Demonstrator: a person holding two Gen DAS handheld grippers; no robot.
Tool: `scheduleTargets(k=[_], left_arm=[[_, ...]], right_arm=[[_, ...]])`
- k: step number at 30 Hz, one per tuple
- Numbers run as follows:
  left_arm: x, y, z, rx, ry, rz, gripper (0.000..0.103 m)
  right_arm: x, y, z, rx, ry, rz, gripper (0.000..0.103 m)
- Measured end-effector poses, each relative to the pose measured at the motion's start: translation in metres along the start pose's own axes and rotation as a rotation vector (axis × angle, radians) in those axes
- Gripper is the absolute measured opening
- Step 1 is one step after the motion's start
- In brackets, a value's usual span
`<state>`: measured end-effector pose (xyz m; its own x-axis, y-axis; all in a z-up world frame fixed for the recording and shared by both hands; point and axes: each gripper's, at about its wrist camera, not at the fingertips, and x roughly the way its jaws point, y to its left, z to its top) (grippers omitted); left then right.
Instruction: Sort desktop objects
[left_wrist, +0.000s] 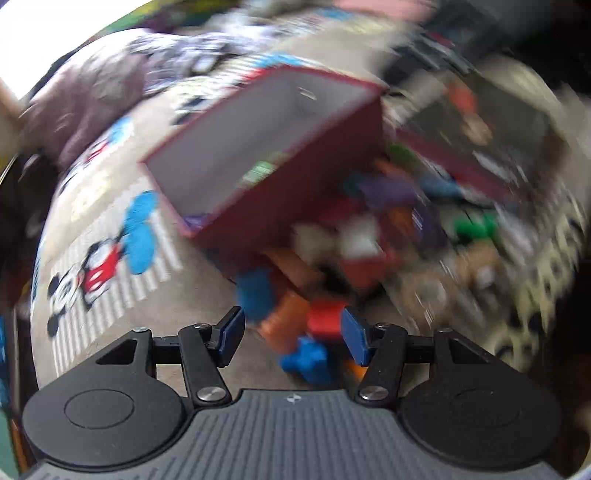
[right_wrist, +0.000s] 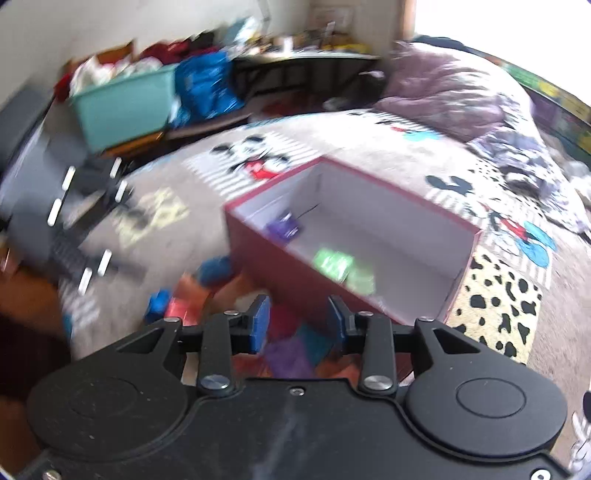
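Both grippers' fingers spread, nothing pinched: left gripper (left_wrist: 293, 334) bottom centre hangs right over the toy pile (left_wrist: 354, 236), while right gripper (right_wrist: 298, 325) faces the red box (right_wrist: 369, 236) mid-frame, long axis lower-left to upper-right.

A red-walled box (right_wrist: 354, 236) with a pale inside sits open just beyond the right gripper (right_wrist: 299, 325), a purple piece (right_wrist: 282, 227) and a blurred green piece (right_wrist: 341, 267) lying in it, while a heap of coloured blocks (left_wrist: 332, 258) lies beside it, under both tools.
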<state>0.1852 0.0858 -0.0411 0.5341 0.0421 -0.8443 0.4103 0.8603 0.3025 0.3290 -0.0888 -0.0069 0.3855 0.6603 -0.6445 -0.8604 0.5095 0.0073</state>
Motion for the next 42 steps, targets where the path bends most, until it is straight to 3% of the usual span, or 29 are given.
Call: scheduleTargets(k=[4, 8, 12, 20, 26, 32, 37, 40, 42], left_arm=[[0.003, -0.029, -0.008, 0.163, 0.017, -0.027, 0.056], [0.001, -0.036, -0.012, 0.206, 0.019, -0.049, 0.056], [0.002, -0.032, -0.016, 0.195, 0.011, -0.061, 0.056], [0.007, -0.028, -0.021, 0.179, 0.013, -0.085, 0.056], [0.008, -0.028, -0.020, 0.177, -0.003, -0.109, 0.056], [0.009, -0.026, -0.019, 0.165, -0.003, -0.098, 0.056], [0.008, -0.030, -0.021, 0.184, -0.004, -0.100, 0.056], [0.010, -0.029, -0.023, 0.186, 0.006, -0.092, 0.056], [0.009, -0.024, -0.024, 0.165, 0.005, -0.089, 0.056]], right_arm=[[0.011, -0.009, 0.013, 0.116, -0.063, -0.038, 0.034], [0.029, -0.020, 0.021, 0.229, -0.089, -0.054, 0.034], [0.057, -0.023, 0.026, 0.284, -0.067, -0.069, 0.034], [0.101, -0.021, 0.027, 0.265, -0.005, -0.119, 0.034], [0.122, -0.045, 0.021, 0.502, 0.034, -0.018, 0.034], [0.120, -0.049, 0.014, 0.572, 0.039, 0.009, 0.034], [0.104, -0.040, 0.019, 0.503, -0.006, 0.023, 0.034], [0.082, -0.024, 0.027, 0.356, -0.073, 0.120, 0.034], [0.065, -0.002, 0.025, 0.188, -0.059, 0.192, 0.035]])
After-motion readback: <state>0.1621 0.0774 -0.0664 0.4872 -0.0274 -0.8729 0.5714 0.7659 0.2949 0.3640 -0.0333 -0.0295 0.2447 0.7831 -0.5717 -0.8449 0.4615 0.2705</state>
